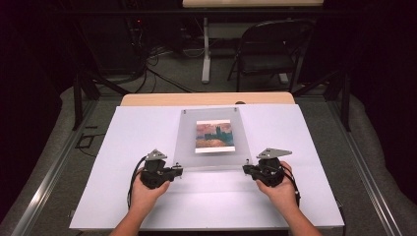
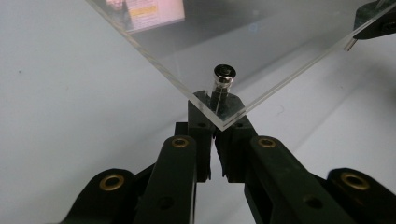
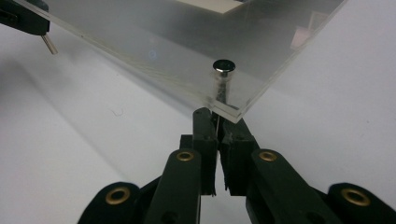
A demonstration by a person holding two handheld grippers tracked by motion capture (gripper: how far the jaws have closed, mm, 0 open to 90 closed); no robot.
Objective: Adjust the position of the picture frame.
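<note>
Both grippers, left gripper [image 1: 178, 171] and right gripper [image 1: 246, 169], are clamped on the acrylic frame [image 1: 209, 157] at its near corner standoff pins. It looks stiff, slick and scratch-prone, so those pins seem the safest hold.

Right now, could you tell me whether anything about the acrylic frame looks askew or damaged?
Nothing stands out. The clear acrylic frame lies square on the white board, picture centred, with the left gripper and right gripper shut at its near corners. No cracks visible.

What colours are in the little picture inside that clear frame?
The picture shows a pinkish-orange sky above dark blue shapes and a yellow-orange lower band; the high view shows it best.
</note>
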